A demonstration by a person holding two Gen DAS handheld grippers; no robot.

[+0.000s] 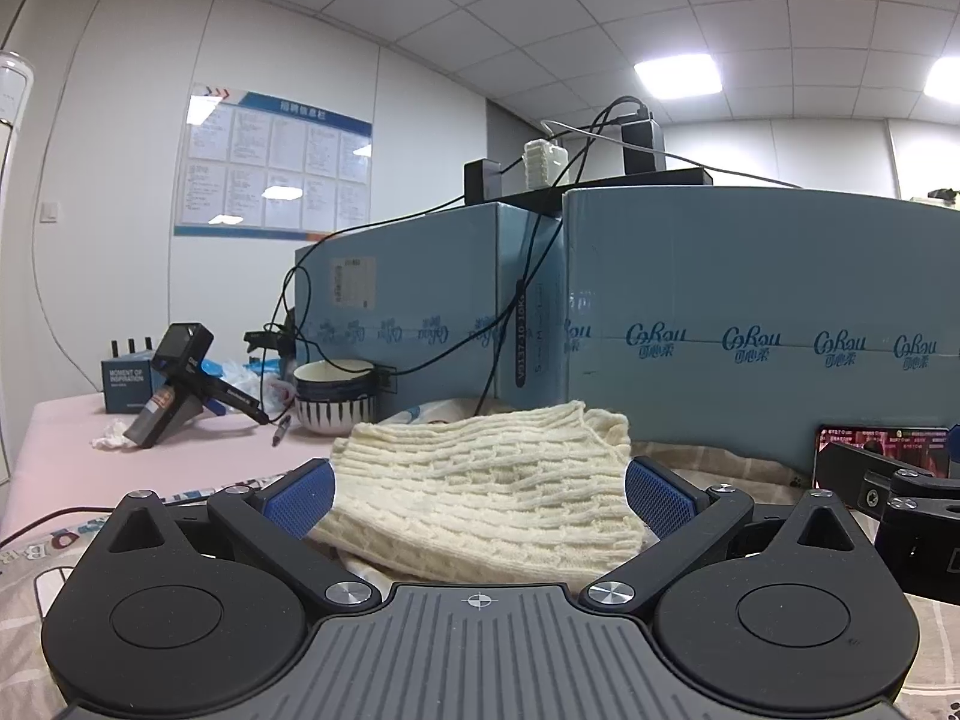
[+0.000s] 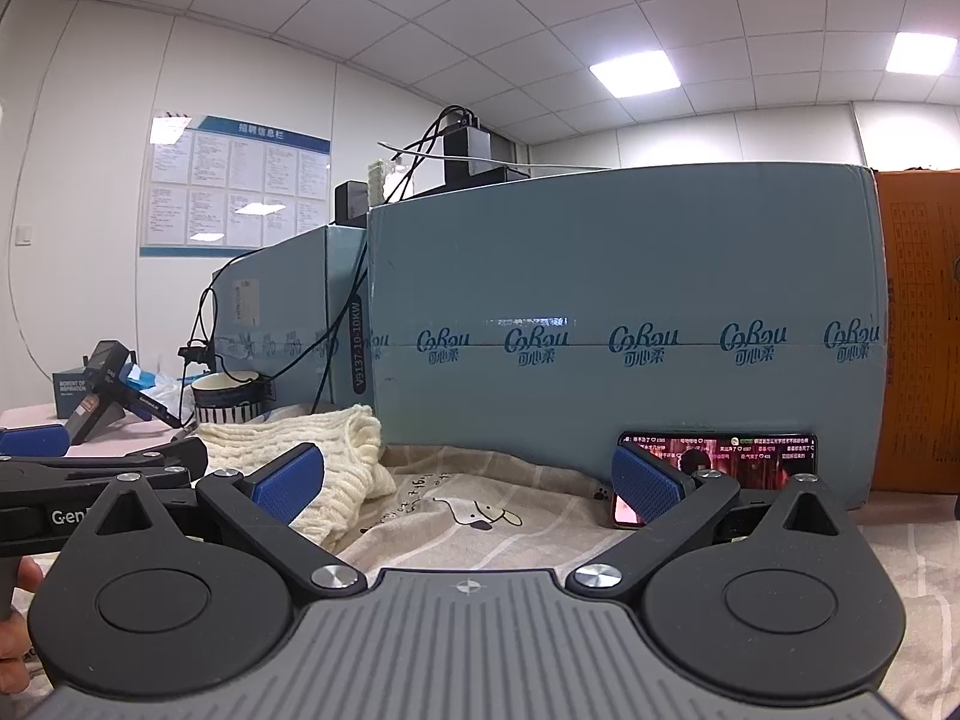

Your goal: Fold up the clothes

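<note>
On printed cloth (image 2: 480,516), cream cable-knit sweater (image 1: 480,492), loosely folded, rumpled

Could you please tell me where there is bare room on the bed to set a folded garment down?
The printed sheet lies bare between the cream sweater and the phone, before the blue box. The pink stretch left of the sweater is partly free; the bowl corner is crowded.

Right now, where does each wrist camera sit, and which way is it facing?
Left wrist: on the open left gripper, level over the cream knit sweater, facing the blue boxes; the right gripper's edge shows at right.
Right wrist: on the open right gripper, facing the same boxes and a lit phone; the left gripper and a hand show at left.
Shared: sweater, boxes, phone, striped bowl.
</note>
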